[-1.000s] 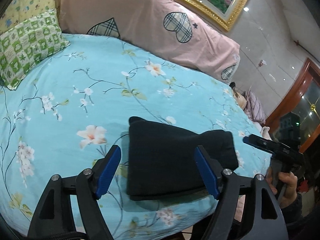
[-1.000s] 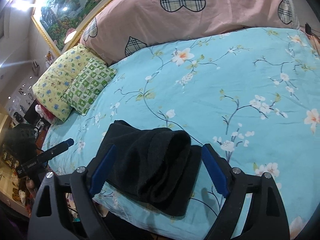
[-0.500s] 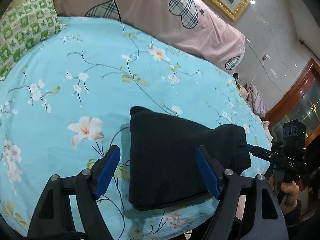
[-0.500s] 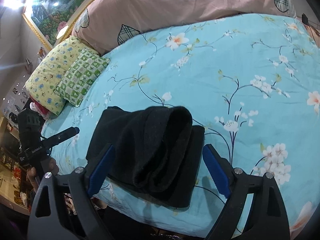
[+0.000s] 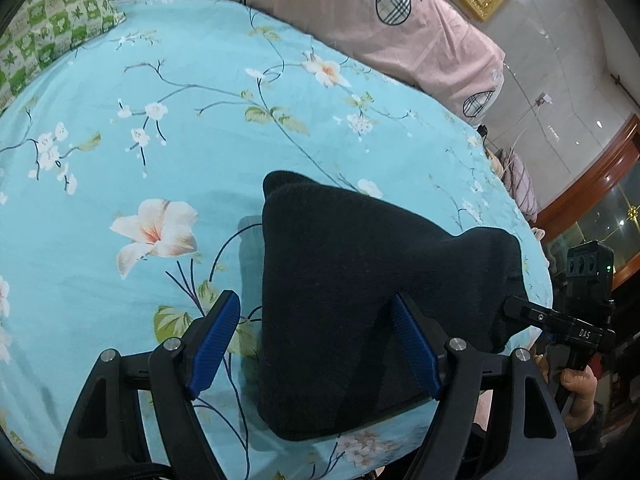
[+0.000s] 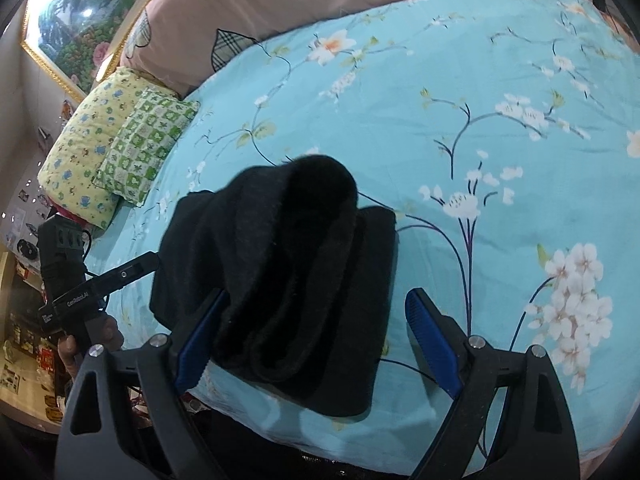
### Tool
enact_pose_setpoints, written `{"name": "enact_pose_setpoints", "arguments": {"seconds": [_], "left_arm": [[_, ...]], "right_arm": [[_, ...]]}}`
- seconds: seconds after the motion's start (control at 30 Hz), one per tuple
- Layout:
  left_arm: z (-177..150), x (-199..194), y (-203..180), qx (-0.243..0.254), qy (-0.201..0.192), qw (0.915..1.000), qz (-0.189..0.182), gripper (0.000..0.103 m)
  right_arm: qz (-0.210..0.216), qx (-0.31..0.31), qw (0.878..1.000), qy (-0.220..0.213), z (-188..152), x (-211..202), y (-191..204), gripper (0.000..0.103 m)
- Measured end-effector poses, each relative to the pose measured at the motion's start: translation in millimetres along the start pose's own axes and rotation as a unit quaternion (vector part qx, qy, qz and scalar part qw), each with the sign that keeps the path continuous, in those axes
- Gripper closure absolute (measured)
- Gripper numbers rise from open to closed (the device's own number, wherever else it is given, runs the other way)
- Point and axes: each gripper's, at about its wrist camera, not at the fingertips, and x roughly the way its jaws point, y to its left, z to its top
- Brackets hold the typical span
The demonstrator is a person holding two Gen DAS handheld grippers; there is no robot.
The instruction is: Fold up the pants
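Both sets of tongs stand spread wide and pinch nothing. The left gripper (image 5: 316,340) hangs low over the near edge of the bed with the black pants (image 5: 360,300) lying between and under its blue pads (image 5: 218,338); the right gripper (image 6: 312,340) comes at the same bundle from the other end. The pants sit folded into a thick stack on the blue floral sheet (image 5: 160,120), close to the bed's edge, one end bulging up in a rolled hump (image 6: 316,184). I'd guess the fold is nearly finished and the open tongs are placed to press or square that loose end.
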Motion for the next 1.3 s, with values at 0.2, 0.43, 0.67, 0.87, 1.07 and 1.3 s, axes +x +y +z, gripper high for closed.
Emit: {"name": "enact_pose_setpoints", "arguments": {"seconds": [0.2, 0.43, 0.67, 0.87, 1.07, 1.3], "left_arm": [[-0.2, 21.5, 10.2, -0.014, 0.017, 0.9997, -0.009, 0.024], [-4.7, 37.7, 15.1, -0.017, 0.023, 0.9995, -0.01, 0.023], [-4.6, 44.6, 9.3, -0.029, 0.024, 0.999, -0.025, 0.043], [-4.8, 40.4, 2.2, -0.027, 0.012, 0.9993, -0.023, 0.057], [0.4, 24.1, -6.1, -0.024, -0.009, 0.9994, -0.023, 0.069], [13.1, -16.6, -20.4, -0.005, -0.063, 0.998, -0.007, 0.071]], "right_arm": [[0.03, 0.022, 0.999, 0.001, -2.7, 9.0, -10.4, 0.014], [0.062, 0.022, 0.998, -0.012, -12.8, 12.9, -20.6, 0.022], [0.086, 0.015, 0.996, -0.011, -17.2, 20.1, -15.1, 0.031], [0.091, -0.005, 0.996, -0.01, -17.6, 18.4, -12.1, 0.038], [0.098, -0.005, 0.995, -0.009, -12.2, 16.2, -9.5, 0.046], [0.104, -0.022, 0.994, -0.009, 10.3, 11.1, 9.0, 0.051]]}}
